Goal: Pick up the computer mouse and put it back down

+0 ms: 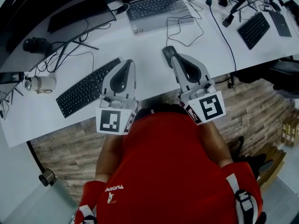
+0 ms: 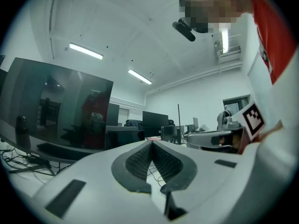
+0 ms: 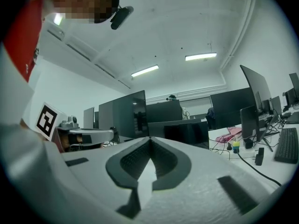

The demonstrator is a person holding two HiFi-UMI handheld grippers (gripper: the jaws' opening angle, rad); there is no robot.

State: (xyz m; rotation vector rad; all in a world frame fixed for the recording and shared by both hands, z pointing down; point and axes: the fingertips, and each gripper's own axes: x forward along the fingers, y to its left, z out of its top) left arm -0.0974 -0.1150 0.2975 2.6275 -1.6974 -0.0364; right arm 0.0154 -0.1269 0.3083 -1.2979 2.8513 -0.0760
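- Head view: the computer mouse (image 1: 167,53) lies on the white desk (image 1: 149,85), not far from its front edge, and its cable (image 1: 187,31) loops back toward the laptop (image 1: 154,6). The right gripper (image 1: 175,59) has its tip at the mouse's near end; I cannot tell whether they touch. The left gripper (image 1: 128,63) hangs beside the keyboard (image 1: 86,92), apart from the mouse.
- Left gripper view: the left gripper (image 2: 152,143) is clenched, pads meeting, with nothing between them. I judge the hazard minor: a sideways drift could knock the keyboard.
- Right gripper view: the right gripper (image 3: 149,141) is clenched on nothing, and the mouse sits below the frame, unseen. Hazards as I judge them:
  - With the jaws pressed together, any push forward would shove the mouse away instead of taking it. I would have to spread them and drop lower first.
  - The cable may drag or snag on lifting and twist the mouse out of a shallow pinch.
  - The smooth, rounded shell could slip from the pads.
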